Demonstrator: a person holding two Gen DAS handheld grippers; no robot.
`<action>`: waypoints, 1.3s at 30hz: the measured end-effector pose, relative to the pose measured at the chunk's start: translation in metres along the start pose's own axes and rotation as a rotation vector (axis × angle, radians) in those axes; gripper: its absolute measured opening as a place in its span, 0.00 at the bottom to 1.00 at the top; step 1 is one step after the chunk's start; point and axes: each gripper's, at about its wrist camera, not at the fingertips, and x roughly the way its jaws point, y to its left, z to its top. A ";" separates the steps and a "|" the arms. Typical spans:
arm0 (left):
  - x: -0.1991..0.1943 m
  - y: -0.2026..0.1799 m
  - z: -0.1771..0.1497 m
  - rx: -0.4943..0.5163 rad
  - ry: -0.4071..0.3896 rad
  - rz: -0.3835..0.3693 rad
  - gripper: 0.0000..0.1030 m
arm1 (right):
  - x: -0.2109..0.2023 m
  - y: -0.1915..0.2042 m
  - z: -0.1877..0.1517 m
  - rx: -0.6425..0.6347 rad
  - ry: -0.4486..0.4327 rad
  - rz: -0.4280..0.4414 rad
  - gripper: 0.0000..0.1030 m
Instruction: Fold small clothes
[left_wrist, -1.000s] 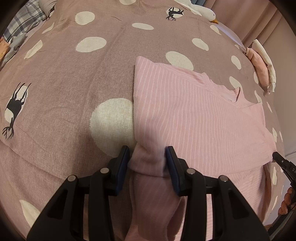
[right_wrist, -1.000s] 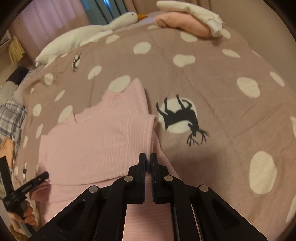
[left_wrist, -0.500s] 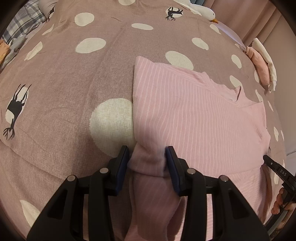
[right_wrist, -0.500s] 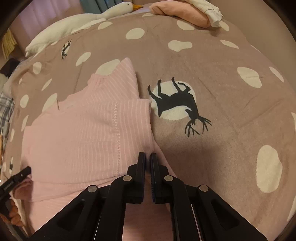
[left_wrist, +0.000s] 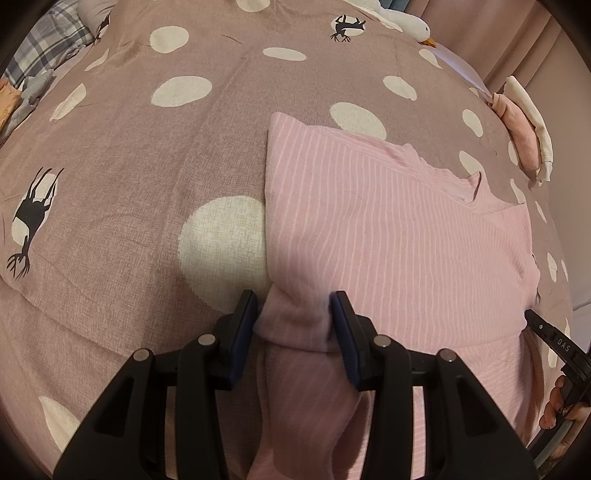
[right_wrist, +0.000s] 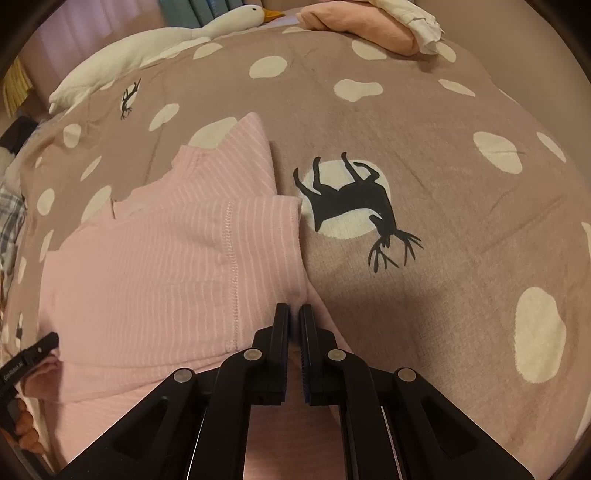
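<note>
A pink striped shirt (left_wrist: 388, 229) lies on the bed, its near part folded over the rest. It also shows in the right wrist view (right_wrist: 177, 251). My left gripper (left_wrist: 293, 306) is shut on a thick bunch of the shirt's left folded edge, with its jaws held apart by the cloth. My right gripper (right_wrist: 294, 314) is shut on the shirt's right folded edge, with its jaws nearly touching. Each gripper shows at the edge of the other's view: the right one (left_wrist: 554, 339) and the left one (right_wrist: 29, 358).
The bed cover (left_wrist: 147, 147) is mauve with cream dots and black deer prints (right_wrist: 351, 199). A white goose plush (right_wrist: 155, 40) lies at the far edge. A folded pink and white pile (right_wrist: 373, 22) sits at the far corner. Plaid cloth (left_wrist: 48, 40) lies at the far left.
Both grippers have moved forward a little over the bed with the shirt's folded edge. The fold now lies further over the shirt. Both grips are unchanged.
</note>
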 end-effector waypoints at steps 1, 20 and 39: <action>0.000 0.000 0.000 0.000 -0.001 0.000 0.42 | 0.000 0.000 0.000 0.000 -0.001 0.000 0.05; -0.002 0.002 -0.001 -0.024 -0.005 -0.005 0.43 | 0.000 0.003 -0.002 -0.014 -0.015 -0.020 0.05; -0.056 0.031 -0.045 -0.079 0.004 -0.045 0.72 | -0.004 0.004 -0.006 -0.034 -0.057 -0.036 0.05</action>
